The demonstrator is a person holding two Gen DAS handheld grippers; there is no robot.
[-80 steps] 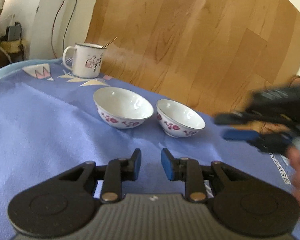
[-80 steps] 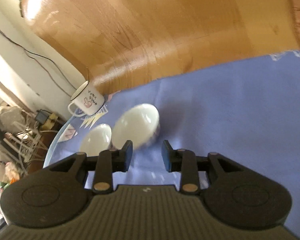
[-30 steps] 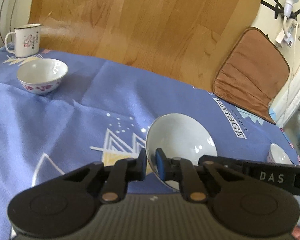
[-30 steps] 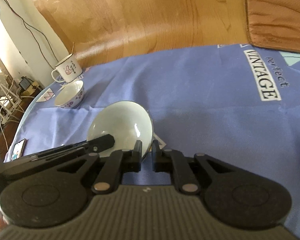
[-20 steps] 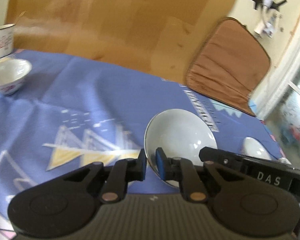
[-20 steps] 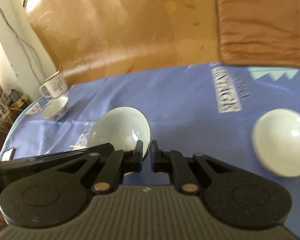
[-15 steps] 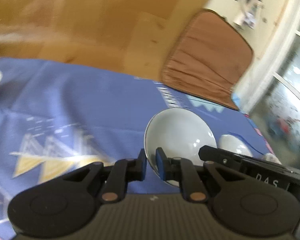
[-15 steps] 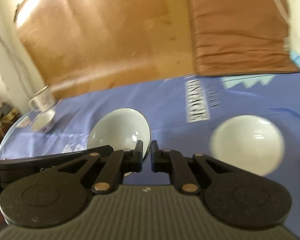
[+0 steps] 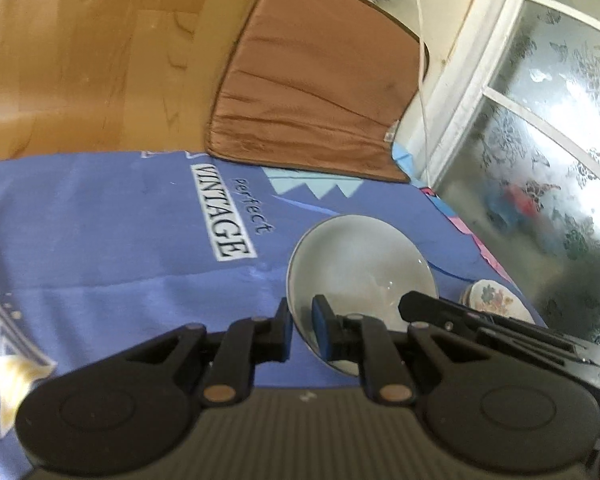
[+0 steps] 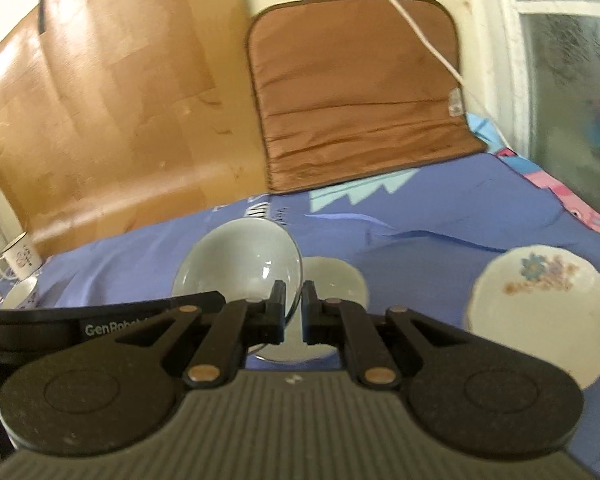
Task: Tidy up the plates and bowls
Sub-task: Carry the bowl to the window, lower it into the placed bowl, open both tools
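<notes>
A white bowl [image 9: 360, 264] is held in the air over the blue cloth by both grippers. My left gripper [image 9: 300, 320] is shut on its left rim. My right gripper [image 10: 293, 304] is shut on its right rim; the same bowl [image 10: 240, 264] shows tilted in the right wrist view. Just behind and below it a second white bowl [image 10: 336, 280] sits on the cloth. A floral plate [image 10: 540, 304] lies at the right, also in the left wrist view [image 9: 496, 300]. A third bowl [image 10: 18, 294] sits far left.
An enamel mug [image 10: 18, 260] stands at the far left by the wooden board [image 10: 100, 120]. A brown cushion [image 10: 360, 92] leans at the back. A frosted window [image 9: 540, 160] bounds the right side. The blue cloth [image 9: 100, 220] covers the surface.
Both grippers have carried the bowl to the right across the cloth. The floral plate and the second bowl have come into view close by.
</notes>
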